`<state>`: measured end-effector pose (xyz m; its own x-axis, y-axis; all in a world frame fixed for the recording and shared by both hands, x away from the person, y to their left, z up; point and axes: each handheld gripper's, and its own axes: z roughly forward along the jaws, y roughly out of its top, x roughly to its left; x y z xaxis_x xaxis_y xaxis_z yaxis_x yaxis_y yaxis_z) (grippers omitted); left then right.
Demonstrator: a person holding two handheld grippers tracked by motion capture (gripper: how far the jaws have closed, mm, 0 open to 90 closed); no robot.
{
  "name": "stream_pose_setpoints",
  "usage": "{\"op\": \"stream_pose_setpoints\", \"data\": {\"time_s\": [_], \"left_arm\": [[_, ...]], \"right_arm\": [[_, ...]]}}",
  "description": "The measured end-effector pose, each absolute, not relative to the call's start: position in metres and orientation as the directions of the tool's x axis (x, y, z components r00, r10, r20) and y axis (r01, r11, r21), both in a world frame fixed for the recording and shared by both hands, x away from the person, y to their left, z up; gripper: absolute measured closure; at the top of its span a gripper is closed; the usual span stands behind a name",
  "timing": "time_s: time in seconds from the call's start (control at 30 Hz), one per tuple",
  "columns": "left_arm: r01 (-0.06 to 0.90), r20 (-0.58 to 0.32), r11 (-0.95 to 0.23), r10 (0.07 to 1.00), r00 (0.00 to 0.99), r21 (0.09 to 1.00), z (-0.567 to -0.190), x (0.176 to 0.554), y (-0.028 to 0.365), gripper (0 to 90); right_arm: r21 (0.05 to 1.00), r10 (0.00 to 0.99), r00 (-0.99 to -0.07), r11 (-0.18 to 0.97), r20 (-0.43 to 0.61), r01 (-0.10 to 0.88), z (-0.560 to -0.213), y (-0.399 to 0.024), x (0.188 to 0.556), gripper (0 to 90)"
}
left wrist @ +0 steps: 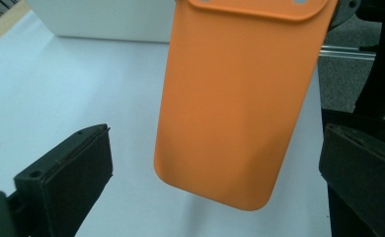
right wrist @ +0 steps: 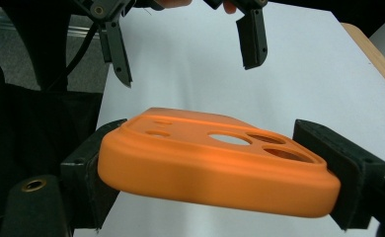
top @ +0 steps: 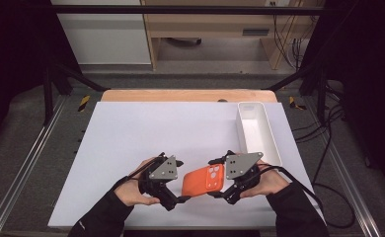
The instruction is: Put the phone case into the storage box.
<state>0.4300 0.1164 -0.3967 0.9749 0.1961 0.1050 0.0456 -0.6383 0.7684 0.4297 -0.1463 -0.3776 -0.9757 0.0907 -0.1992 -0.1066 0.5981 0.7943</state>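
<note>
While the right claw (top: 219, 191) is clenched across the camera end of the orange phone case (top: 204, 180), its two pads pressing on the case's opposite long edges as the right gripper view shows, the case hangs clear of the white bench (top: 131, 138) and reaches out leftward toward the other hand. Its long axis runs from the right claw toward the left claw (top: 176, 199), tilted a little so that the plain, rounded end sits lower and nearer the person. The left claw is released, jaws standing wide, and in the left gripper view the plain end of the case (left wrist: 240, 108) hangs down between the two black pads without touching either; bare bench shows on both sides of it. So the relation that counts is this: the free end of the case already lies inside the left claw's open span, roughly along that claw's line of sight, with the gap looking wider on the left pad's side than on the right. My reading is that a handover or a two-handed hold is being set up, and that closing the left jaws where they stand would catch the case across its width near the lower end. Farther out, a long white tray (top: 256, 129) lies empty along the bench's right side, well apart from both hands.
</note>
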Motion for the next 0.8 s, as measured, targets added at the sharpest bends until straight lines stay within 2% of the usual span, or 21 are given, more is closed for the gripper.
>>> {"op": "stream_pose_setpoints", "data": {"time_s": [0.23, 0.8], "left_arm": [[0.06, 0.058, -0.663, 0.155, 0.986, 0.746, -0.397, 0.433, 0.113, 0.0], [0.039, 0.055, -0.761, 0.098, 0.994, 0.647, -0.395, 0.437, 0.093, 0.0]], "right_arm": [[0.776, 0.066, -0.976, 0.619, -0.208, -0.124, -0.367, -0.143, 0.428, 16.9], [0.716, 0.022, -0.98, 0.686, -0.198, -0.13, -0.354, -0.133, 0.429, 16.8]]}}
